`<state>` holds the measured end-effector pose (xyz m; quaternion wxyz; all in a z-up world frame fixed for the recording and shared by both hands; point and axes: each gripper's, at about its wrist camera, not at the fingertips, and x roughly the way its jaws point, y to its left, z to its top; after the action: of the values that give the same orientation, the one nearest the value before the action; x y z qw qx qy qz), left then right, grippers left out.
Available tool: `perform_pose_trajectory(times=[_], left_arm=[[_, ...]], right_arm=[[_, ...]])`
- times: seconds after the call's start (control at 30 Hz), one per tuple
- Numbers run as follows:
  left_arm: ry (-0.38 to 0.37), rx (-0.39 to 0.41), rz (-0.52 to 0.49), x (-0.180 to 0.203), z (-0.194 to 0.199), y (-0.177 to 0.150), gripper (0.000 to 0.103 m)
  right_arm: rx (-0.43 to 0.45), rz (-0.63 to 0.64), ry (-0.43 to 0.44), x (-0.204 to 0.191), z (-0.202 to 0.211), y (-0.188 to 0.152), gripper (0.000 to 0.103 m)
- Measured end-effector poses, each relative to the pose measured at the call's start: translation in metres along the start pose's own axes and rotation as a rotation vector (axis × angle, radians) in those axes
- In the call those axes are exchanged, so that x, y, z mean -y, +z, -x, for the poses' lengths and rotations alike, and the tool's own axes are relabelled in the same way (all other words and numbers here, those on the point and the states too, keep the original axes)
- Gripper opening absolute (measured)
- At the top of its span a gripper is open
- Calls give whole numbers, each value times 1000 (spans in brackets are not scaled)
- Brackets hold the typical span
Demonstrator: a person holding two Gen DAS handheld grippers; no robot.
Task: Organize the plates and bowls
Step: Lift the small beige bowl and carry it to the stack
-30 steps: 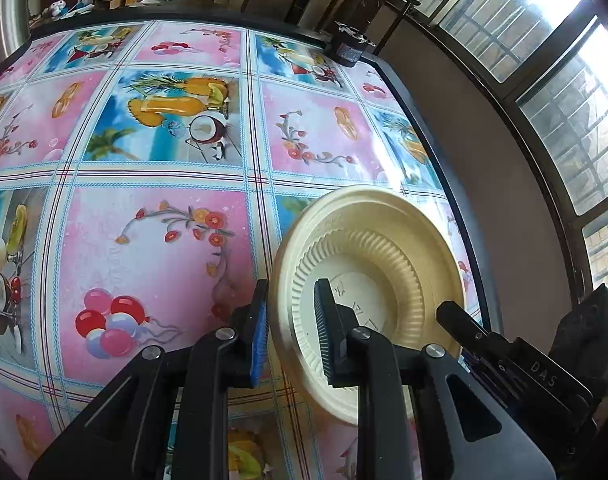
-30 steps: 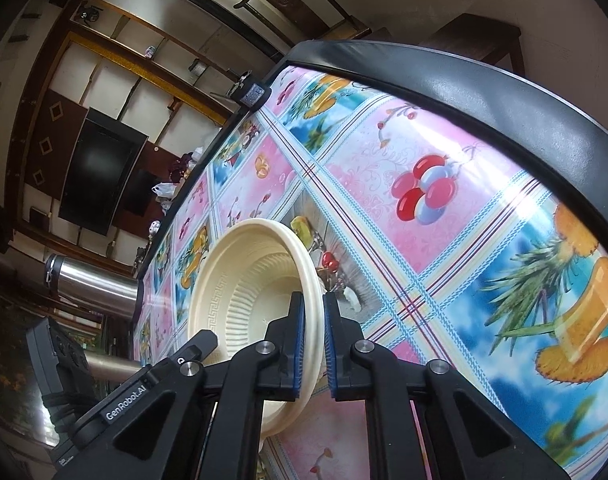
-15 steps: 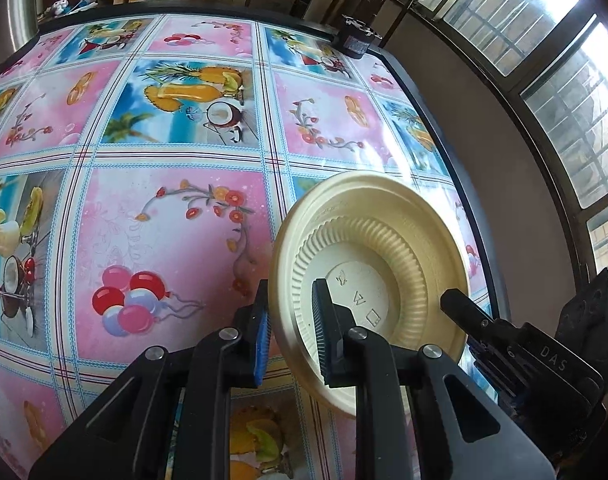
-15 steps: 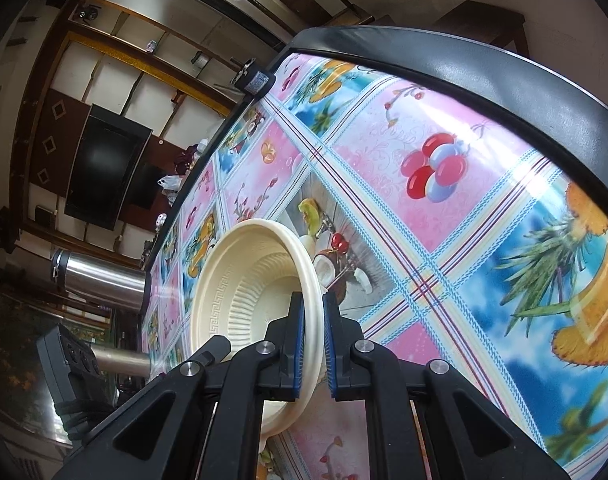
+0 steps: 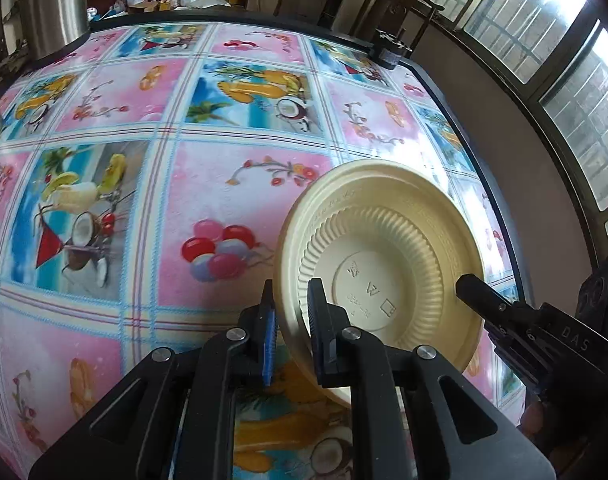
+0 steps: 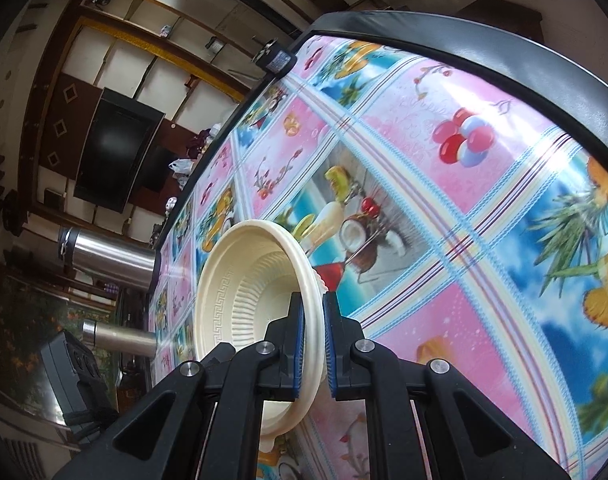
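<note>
A cream plastic plate [image 5: 384, 248] hangs tilted on edge above the patterned table [image 5: 144, 200], its underside facing the left wrist camera. My left gripper [image 5: 290, 292] straddles the plate's left rim. Its jaws are closing, with the pads against the rim. The right gripper [image 5: 464, 284] reaches in from the right and holds the opposite rim. In the right wrist view the plate [image 6: 244, 280] shows its ribbed inside, and my right gripper [image 6: 313, 304] is shut on its near rim with both blue pads pressing it.
A small black device [image 5: 390, 50] sits at the table's far corner. Steel cylinders [image 6: 112, 256] stand beyond the table's left side. A wall and windows [image 5: 564, 80] run close along the right edge. A dark screen [image 6: 120, 156] hangs on the far wall.
The left gripper's jaws have narrowed onto the plate's rim. The left hand has shifted leftward over the table, so the balloon square now lies nearer the plate. The right gripper keeps its grip.
</note>
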<state>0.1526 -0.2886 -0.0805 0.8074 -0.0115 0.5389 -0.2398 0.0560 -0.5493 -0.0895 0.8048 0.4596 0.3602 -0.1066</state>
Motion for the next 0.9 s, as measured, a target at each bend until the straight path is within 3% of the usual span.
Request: perform_pose_trajectory(times=[0.37, 0.9], left_arm=[[48, 3, 81, -73, 49, -50, 12], [153, 76, 26, -129, 118, -132, 14]], right_arm=[[-126, 114, 34, -40, -21, -64, 9], [-199, 222, 96, -76, -7, -189, 9]])
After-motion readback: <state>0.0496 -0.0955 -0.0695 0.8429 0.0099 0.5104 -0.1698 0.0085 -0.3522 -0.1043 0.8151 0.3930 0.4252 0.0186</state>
